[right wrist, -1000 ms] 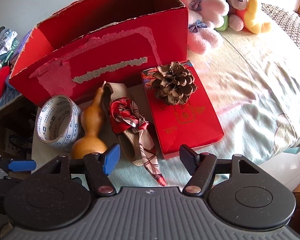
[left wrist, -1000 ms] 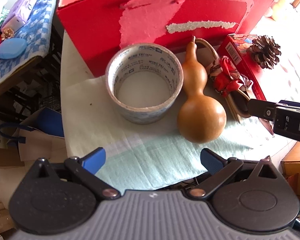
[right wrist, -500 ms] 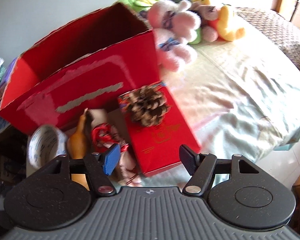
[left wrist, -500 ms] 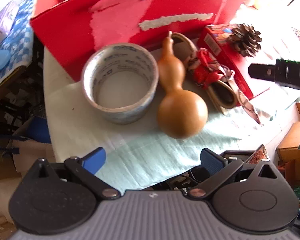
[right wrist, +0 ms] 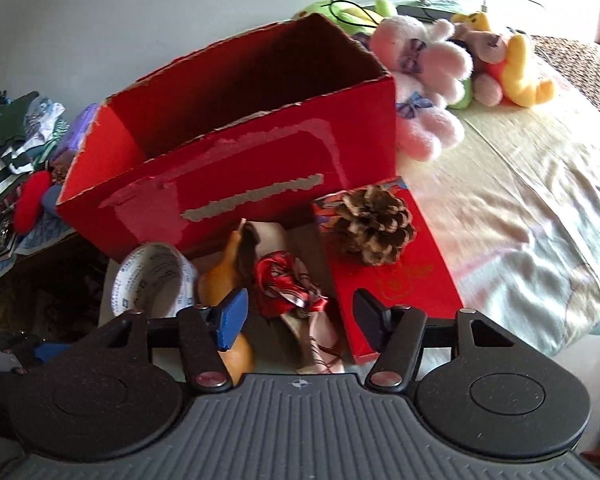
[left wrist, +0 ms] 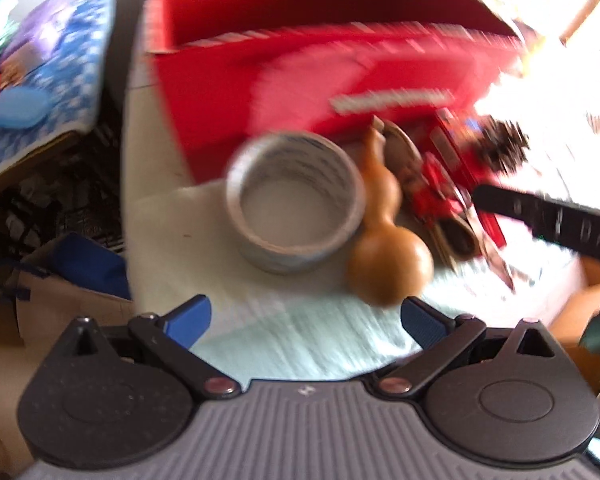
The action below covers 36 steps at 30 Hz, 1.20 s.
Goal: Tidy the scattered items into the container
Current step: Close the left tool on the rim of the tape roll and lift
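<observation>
Left wrist view, blurred: left gripper spread wide and empty above the tape roll, gourd touching the roll's right side, red box open just behind. Best to settle first, then straddle the roll's wall. Right wrist view: right gripper half open, jaws just narrowed, gripping nothing, over the ribboned slipper; pine cone atop the red packet. Better to pinch the slipper's body than loose ribbon.
</observation>
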### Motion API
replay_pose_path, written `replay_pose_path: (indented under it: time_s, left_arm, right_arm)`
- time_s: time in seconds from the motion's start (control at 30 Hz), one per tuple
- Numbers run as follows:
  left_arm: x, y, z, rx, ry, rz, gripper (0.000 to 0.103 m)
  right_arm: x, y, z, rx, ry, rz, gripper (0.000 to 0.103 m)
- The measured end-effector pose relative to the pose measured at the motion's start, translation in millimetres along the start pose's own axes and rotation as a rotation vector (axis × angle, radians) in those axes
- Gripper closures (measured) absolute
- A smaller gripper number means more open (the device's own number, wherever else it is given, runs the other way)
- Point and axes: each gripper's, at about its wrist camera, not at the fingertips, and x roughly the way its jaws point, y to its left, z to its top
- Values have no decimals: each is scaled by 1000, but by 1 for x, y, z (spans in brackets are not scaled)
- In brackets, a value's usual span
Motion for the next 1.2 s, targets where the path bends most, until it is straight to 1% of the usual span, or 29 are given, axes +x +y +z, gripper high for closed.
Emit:
replay_pose_path:
  time_s: [0.07,0.13,0.17,0.2,0.23,0.27,0.3,0.37,0.5,0.57,0.6,0.67,0.7,0.73,0.77,0.83,0.93,1.0,1.1,1.17,1.2]
  left_arm:
    - [-7,14,0,-57,-29,-8,2]
    - [-9,23,4,-109,-53,7,3]
    - [-8,28,5,-134,-56,15,4]
    - [-4,30,6,-159,-53,15,6]
    - [-1,33,8,-181,-45,7,13]
    - [2,36,10,-199,-38,-5,23]
    - [4,38,11,-216,-34,-17,28]
    - [3,41,12,-250,-36,-37,31]
    - [4,47,20,-300,-45,-20,33]
    - [10,51,23,-320,-32,-25,43]
    - [13,52,24,-325,-23,-32,44]
    - [17,52,27,-334,-10,-44,52]
    - [19,51,28,-335,-6,-45,54]
    - [21,50,29,-334,-2,-42,56]
    - [23,50,30,-335,4,-38,57]
    - [28,50,31,-344,18,-35,55]
    - [34,49,31,-345,31,-38,54]
    - [35,46,32,-318,29,-27,55]
    - [36,40,31,-270,19,-5,54]
    - [39,35,32,-243,10,5,56]
    - [40,34,31,-228,8,13,56]
  right_arm:
    - [3,6,2,-28,-3,41,47]
    - [8,12,4,-60,-7,84,52]
    - [10,16,4,-82,-9,106,57]
    - [12,21,6,-109,-9,128,59]
    - [16,26,8,-136,-10,150,60]
    - [18,31,10,-163,-12,174,67]
    - [21,36,12,-192,-17,200,71]
    - [28,44,15,-246,-25,235,75]
    - [42,55,23,-309,5,294,79]
    - [47,54,26,-325,33,318,83]
    - [50,53,28,-328,46,330,86]
    - [57,53,31,-330,71,341,90]
    - [61,55,34,-333,80,338,93]
    - [62,55,36,-334,81,341,93]
    - [63,56,38,-337,86,346,94]
    - [63,57,38,-347,91,353,94]
    - [62,56,37,-342,91,348,95]
    - [61,57,36,-347,78,332,82]
    - [66,58,36,-335,98,288,79]
    - [70,58,34,-324,126,286,80]
    - [72,57,33,-316,137,290,85]
